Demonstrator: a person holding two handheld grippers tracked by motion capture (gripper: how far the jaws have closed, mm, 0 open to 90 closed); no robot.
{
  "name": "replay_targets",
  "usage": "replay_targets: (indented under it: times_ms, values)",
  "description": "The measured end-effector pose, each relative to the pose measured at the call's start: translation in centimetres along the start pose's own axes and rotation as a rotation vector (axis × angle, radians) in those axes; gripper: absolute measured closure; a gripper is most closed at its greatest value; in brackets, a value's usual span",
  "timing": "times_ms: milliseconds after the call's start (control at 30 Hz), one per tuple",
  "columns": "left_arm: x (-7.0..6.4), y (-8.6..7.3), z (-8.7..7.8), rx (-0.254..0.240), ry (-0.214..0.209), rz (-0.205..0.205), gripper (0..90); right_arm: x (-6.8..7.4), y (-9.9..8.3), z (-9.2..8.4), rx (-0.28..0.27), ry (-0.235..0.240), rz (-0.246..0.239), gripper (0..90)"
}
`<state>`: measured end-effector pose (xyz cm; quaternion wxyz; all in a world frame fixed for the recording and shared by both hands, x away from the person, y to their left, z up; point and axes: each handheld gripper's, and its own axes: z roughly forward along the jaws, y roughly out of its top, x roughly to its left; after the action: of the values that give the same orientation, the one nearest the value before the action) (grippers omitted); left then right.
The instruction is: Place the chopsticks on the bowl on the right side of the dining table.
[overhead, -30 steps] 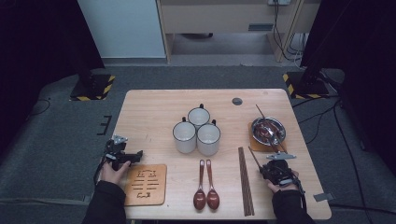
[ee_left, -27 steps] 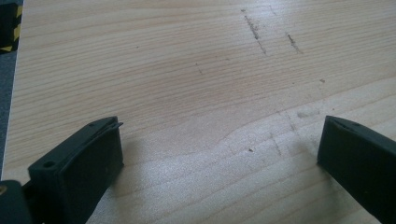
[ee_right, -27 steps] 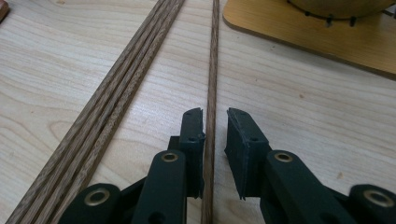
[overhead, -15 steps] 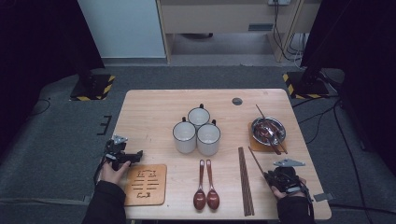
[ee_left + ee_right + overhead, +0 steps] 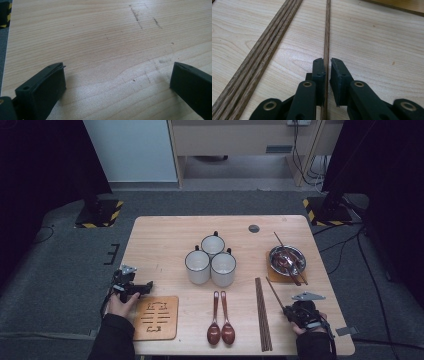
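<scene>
The right gripper (image 5: 326, 62) has just been closing, and its jaws now pinch a single wooden chopstick (image 5: 327, 32) near its lower end — in the right gripper view the stick runs straight up between the two black pads, with only a sliver of daylight on one side. In the high view that chopstick (image 5: 274, 291) slants away from the right gripper (image 5: 289, 312) toward the metal bowl (image 5: 287, 258), lying apart from the bundle of chopsticks (image 5: 262, 312) that rests flat just to its left. Gripping low on the stick probably leaves its long free end to reach the bowl, where other sticks already lean on the rim

The left gripper (image 5: 142, 285) is idle at the table's (image 5: 165, 235) left edge, just above the slotted wooden trivet (image 5: 156, 317); its jaws stand wide apart over bare wood in the left gripper view, holding nothing — likely parked out of the way. Three white mugs (image 5: 212, 259) and two dark spoons (image 5: 220, 322) sit untouched in the middle
</scene>
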<state>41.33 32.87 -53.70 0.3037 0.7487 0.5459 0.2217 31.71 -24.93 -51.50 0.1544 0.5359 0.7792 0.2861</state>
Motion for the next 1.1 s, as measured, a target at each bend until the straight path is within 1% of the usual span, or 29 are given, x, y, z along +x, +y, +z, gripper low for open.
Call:
replay_targets:
  times_ms: [167, 367, 500, 767, 1100]
  values:
    - [0.0, 0.0, 0.0, 0.000, 0.000, 0.000, 0.0, 0.1, 0.0, 0.1, 0.007, -0.003, -0.008, 84.3]
    - [0.0, 0.0, 0.0, 0.000, 0.000, 0.000, 0.0, 0.4, 0.1, 0.1, 0.010, -0.013, -0.023, 85.2]
    - [0.0, 0.0, 0.0, 0.000, 0.000, 0.000, 0.0, 0.3, 0.1, 0.1, 0.013, -0.008, -0.017, 85.3]
    - [0.0, 0.0, 0.0, 0.000, 0.000, 0.000, 0.0, 0.1, 0.3, -0.4, -0.007, 0.009, -0.005, 85.4]
    - [0.0, 0.0, 0.0, 0.000, 0.000, 0.000, 0.0, -0.1, 0.8, -1.2, -0.052, 0.024, 0.009, 85.4]
